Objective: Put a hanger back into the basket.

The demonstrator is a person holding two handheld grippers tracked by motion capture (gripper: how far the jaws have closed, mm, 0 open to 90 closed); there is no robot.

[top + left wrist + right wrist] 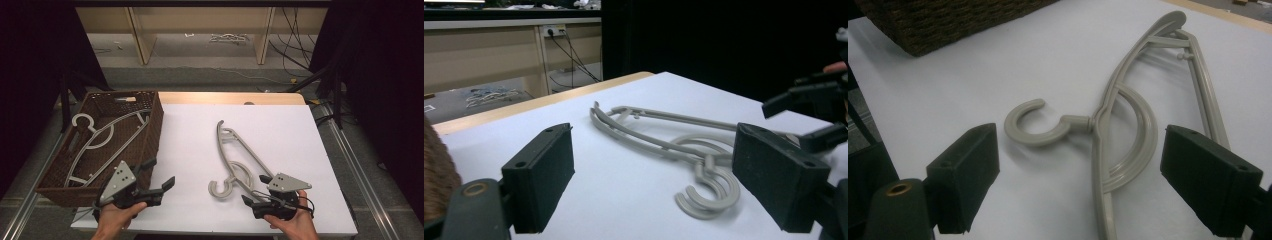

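One hanger already lies inside the wicker basket at the table's left; I judge that half done. My left gripper sits just beside the basket's near corner, jaws apart and empty. The second hanger lies flat on the white table, hook toward me, with my right gripper near that hook, jaws apart, nothing held. It remains to be grasped and moved to the basket. The high view shows the basket's contents; the right gripper view shows the hook's open curl between my jaws.
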